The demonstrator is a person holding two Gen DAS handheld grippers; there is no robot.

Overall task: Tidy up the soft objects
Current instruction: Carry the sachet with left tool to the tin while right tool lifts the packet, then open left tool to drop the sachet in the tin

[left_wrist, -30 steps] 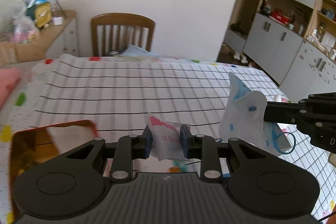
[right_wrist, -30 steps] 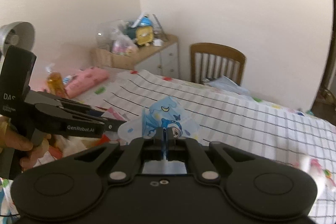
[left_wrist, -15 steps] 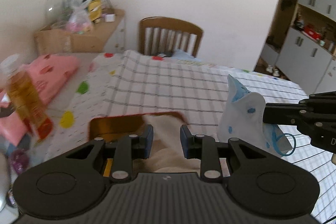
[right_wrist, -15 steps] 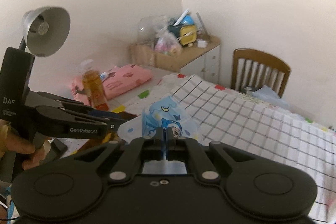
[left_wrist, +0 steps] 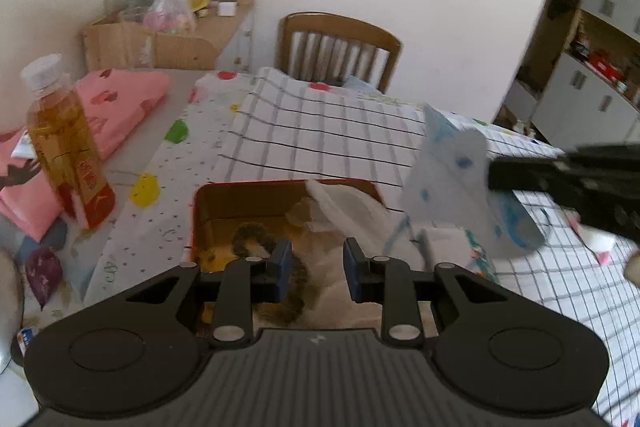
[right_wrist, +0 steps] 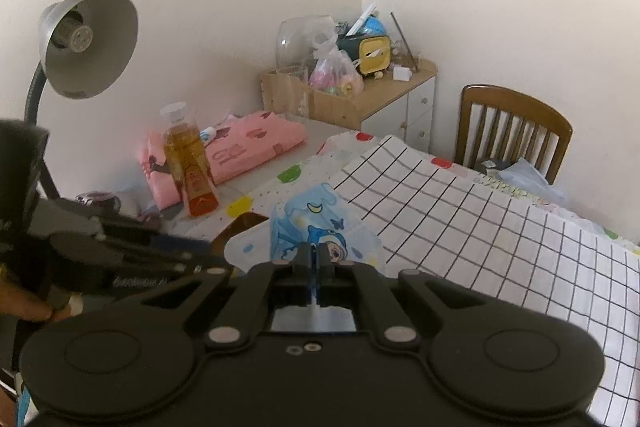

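Observation:
My right gripper (right_wrist: 314, 253) is shut on a blue cartoon-print child's face mask (right_wrist: 316, 227) and holds it in the air; the mask also shows in the left wrist view (left_wrist: 460, 187), to the right of a red-rimmed gold tin (left_wrist: 240, 199). My left gripper (left_wrist: 314, 267) is open and empty, just above the tin. In the tin lie white masks (left_wrist: 348, 211) and a dark patterned hair band (left_wrist: 256, 239).
A checked cloth (left_wrist: 328, 131) covers the table. A bottle of amber drink (left_wrist: 64, 143) and folded pink fabric (left_wrist: 120, 107) stand left of the tin. A wooden chair (left_wrist: 340, 43) is behind the table, a grey desk lamp (right_wrist: 80, 47) at the left.
My left gripper let go of the small white and pink packet and swung left over the tin. My right gripper carried the blue mask left toward the tin.

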